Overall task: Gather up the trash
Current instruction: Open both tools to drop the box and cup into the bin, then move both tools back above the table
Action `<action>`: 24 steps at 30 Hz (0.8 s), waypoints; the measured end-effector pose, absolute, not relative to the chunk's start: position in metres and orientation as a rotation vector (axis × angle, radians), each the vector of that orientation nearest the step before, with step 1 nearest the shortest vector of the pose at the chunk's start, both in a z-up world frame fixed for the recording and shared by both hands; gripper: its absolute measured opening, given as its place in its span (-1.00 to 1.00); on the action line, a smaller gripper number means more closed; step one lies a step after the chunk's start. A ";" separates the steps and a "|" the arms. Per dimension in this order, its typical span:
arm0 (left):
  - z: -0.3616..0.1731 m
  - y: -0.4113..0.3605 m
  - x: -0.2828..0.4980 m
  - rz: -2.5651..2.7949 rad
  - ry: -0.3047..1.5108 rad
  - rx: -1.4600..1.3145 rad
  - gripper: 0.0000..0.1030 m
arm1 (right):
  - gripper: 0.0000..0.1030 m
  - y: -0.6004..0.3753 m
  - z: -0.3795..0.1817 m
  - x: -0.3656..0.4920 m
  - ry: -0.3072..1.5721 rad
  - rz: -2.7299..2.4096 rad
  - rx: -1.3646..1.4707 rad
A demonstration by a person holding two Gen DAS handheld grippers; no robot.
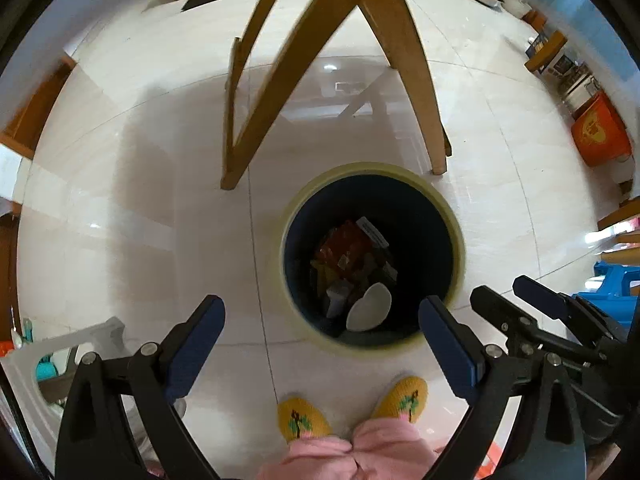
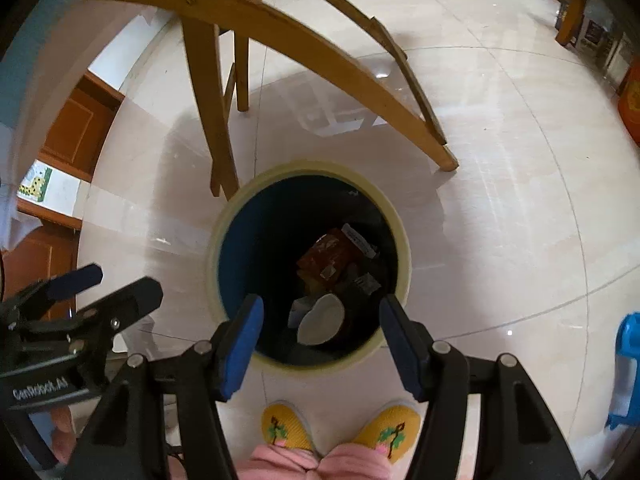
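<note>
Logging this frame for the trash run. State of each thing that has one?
left tool: open, empty, above the bin
right tool: open, empty, above the bin
trash bin: upright on the floor, no lid, partly filled
white disc: inside the bin, atop the pile
red wrapper: inside the bin, crumpled
wooden chair: standing, legs just beyond the bin

bin | upright, floor | wrappers, white disc inside
</note>
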State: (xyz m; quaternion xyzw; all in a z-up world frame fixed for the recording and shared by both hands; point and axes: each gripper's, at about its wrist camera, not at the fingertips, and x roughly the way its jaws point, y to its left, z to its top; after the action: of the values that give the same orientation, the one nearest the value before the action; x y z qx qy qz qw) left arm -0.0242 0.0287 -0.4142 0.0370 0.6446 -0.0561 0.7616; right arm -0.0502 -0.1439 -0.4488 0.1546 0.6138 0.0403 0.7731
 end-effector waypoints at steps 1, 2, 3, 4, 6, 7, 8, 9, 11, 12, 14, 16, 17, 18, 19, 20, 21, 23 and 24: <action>-0.402 0.031 -0.029 -0.118 1.400 0.072 0.87 | 0.18 -0.144 -0.439 -0.055 1.326 0.083 0.344; -0.391 0.033 -0.033 -0.117 1.396 0.067 0.87 | 0.18 -0.143 -0.428 -0.060 1.324 0.079 0.352; -0.375 0.035 -0.038 -0.117 1.386 0.066 0.87 | 0.18 -0.143 -0.416 -0.066 1.320 0.075 0.358; -0.362 0.034 -0.042 -0.119 1.376 0.069 0.87 | 0.18 -0.143 -0.405 -0.070 1.315 0.071 0.358; -0.328 0.034 -0.048 -0.133 1.354 0.075 0.87 | 0.18 -0.142 -0.377 -0.078 1.302 0.064 0.357; -0.308 0.035 -0.051 -0.142 1.342 0.075 0.87 | 0.18 -0.142 -0.364 -0.081 1.297 0.061 0.356; -0.294 0.034 -0.051 -0.150 1.334 0.075 0.87 | 0.18 -0.142 -0.350 -0.083 1.291 0.059 0.356; -0.273 0.034 -0.052 -0.160 1.317 0.076 0.87 | 0.18 -0.143 -0.329 -0.086 1.279 0.055 0.357; -0.230 0.035 -0.052 -0.177 1.274 0.076 0.87 | 0.18 -0.144 -0.296 -0.088 1.258 0.049 0.349; -0.213 0.034 -0.052 -0.185 1.256 0.074 0.87 | 0.18 -0.146 -0.274 -0.089 1.237 0.049 0.353; -0.177 0.032 -0.049 -0.200 1.216 0.070 0.87 | 0.18 -0.149 -0.238 -0.091 1.205 0.047 0.357; -0.139 0.031 -0.048 -0.215 1.172 0.057 0.87 | 0.18 -0.154 -0.197 -0.090 1.164 0.046 0.351; -0.127 0.031 -0.046 -0.220 1.158 0.049 0.87 | 0.18 -0.155 -0.181 -0.089 1.144 0.046 0.348; -0.109 0.030 -0.044 -0.230 1.140 0.037 0.87 | 0.18 -0.158 -0.158 -0.089 1.115 0.046 0.343; -0.097 0.030 -0.042 -0.235 1.128 0.032 0.87 | 0.18 -0.160 -0.142 -0.087 1.095 0.045 0.340; -0.084 0.029 -0.040 -0.239 1.111 0.027 0.87 | 0.18 -0.163 -0.129 -0.085 1.075 0.047 0.340; -0.071 0.028 -0.038 -0.245 1.094 0.022 0.87 | 0.18 -0.167 -0.114 -0.082 1.051 0.053 0.342; -0.047 0.026 -0.035 -0.245 1.063 0.016 0.87 | 0.18 -0.173 -0.087 -0.078 1.008 0.064 0.338; -0.037 0.025 -0.032 -0.245 1.050 0.012 0.87 | 0.18 -0.175 -0.075 -0.075 0.989 0.072 0.336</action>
State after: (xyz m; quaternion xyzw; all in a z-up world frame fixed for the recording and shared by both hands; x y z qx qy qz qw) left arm -0.0323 0.0251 -0.0369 0.0057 0.5001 -0.1167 0.8581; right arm -0.0751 -0.1752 -0.0752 0.1605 0.4721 0.0341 0.8661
